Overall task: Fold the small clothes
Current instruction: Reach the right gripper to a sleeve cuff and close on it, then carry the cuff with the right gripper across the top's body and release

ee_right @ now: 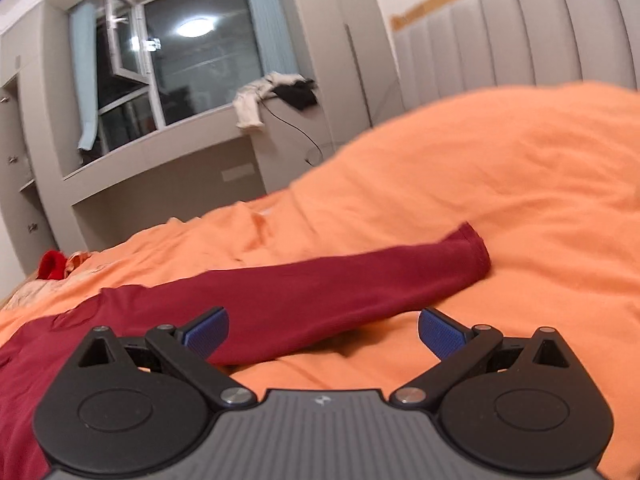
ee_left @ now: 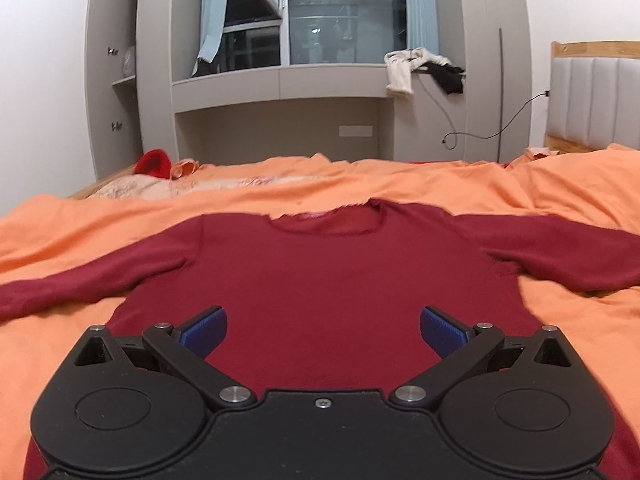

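Observation:
A dark red long-sleeved top lies flat on the orange bedding, neckline away from me, both sleeves spread out sideways. My left gripper hovers open over its lower body, blue pads wide apart with only cloth beneath. In the right wrist view the top's right sleeve stretches toward its cuff. My right gripper is open above the sleeve near the armpit, nothing between its fingers. The hem is hidden under the left gripper's body.
Orange duvet bunches up to the right, rising as a mound. A red hat and peach cloth lie at the far left. Padded headboard stands right; window ledge with clothes is beyond the bed.

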`<state>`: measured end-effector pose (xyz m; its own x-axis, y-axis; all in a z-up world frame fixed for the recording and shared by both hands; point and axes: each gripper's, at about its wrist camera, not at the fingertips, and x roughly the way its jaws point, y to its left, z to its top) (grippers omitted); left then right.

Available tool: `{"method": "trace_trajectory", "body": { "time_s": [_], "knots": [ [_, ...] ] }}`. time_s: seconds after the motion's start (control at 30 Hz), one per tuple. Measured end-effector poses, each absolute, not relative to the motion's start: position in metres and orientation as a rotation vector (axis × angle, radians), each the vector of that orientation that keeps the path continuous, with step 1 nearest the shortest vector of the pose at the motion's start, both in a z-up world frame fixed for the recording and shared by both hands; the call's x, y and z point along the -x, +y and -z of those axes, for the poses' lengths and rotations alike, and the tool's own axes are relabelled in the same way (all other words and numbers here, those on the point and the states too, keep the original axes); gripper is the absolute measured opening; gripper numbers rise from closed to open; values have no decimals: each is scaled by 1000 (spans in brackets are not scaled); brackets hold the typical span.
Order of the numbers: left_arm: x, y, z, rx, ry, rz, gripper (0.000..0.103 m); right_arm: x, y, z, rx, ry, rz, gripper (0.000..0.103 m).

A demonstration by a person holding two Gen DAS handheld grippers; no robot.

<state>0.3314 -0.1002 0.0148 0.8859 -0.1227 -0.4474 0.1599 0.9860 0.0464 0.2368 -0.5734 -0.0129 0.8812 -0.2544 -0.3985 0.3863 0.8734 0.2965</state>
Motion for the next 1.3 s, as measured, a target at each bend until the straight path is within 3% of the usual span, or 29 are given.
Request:
{"method": "trace_trajectory", "body": {
  "time_s": [0.4, 0.5, 0.6, 0.7, 0.73, 0.77, 0.83, 1.3],
  "knots": [
    [-378, -82, 0, -32, 500, 125, 103, -282, -624, 52, -581, 275, 614, 102],
    [-380, -80, 0, -28, 504, 130, 103, -290, -628, 59, -607, 234, 648, 95],
    [-381, -77, 0, -17, 508, 127, 103, -294, -630, 62, -599, 217, 707, 80],
    [-383, -71, -2, -9, 508, 112, 103, -299, -633, 63, -581, 200, 745, 49],
    [-383, -69, -3, -10, 502, 99, 103, -299, -635, 63, -576, 199, 765, 30],
    [-383, -68, -5, -15, 495, 88, 103, -299, -635, 63, -573, 200, 778, 19],
    [-381, -64, -10, -26, 472, 65, 103, -300, -638, 62, -585, 200, 781, 12],
    [-381, -19, -32, 72, 432, -64, 103, -328, -471, -37, -194, -13, 319, 9]
  ]
}}
